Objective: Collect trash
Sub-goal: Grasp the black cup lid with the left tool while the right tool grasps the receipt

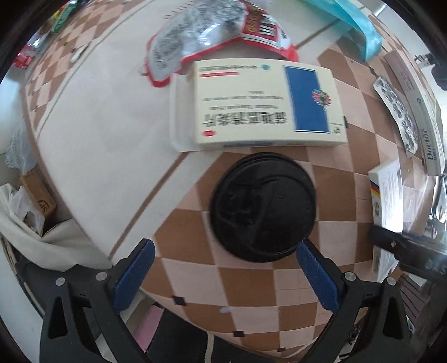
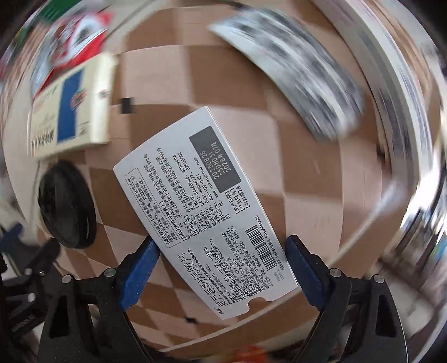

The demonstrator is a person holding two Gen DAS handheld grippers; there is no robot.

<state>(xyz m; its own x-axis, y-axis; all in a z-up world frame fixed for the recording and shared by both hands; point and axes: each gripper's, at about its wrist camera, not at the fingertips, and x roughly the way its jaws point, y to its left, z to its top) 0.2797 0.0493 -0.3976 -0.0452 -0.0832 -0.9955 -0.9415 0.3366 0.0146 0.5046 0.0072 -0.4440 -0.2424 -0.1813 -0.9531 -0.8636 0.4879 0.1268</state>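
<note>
My left gripper (image 1: 225, 258) is open, its blue pads on either side of the near edge of a black cup lid (image 1: 262, 206) lying on the checkered tablecloth. Beyond the lid lies a cream medicine box with a blue panel (image 1: 268, 104), and past it a red and clear snack wrapper (image 1: 212, 36). My right gripper (image 2: 222, 255) is shut on a white medicine box (image 2: 204, 203) with printed text and a barcode, held above the table. The lid (image 2: 67, 205) and cream box (image 2: 69, 111) also show at the left of the right wrist view.
A black-and-white patterned wrapper (image 1: 399, 111) and a book stack (image 1: 430, 134) lie at the right; the wrapper (image 2: 296, 67) shows blurred from the right wrist. A blue plastic bag (image 1: 354, 22) lies at the back. The table edge is near, with bags and a box (image 1: 36, 195) below left.
</note>
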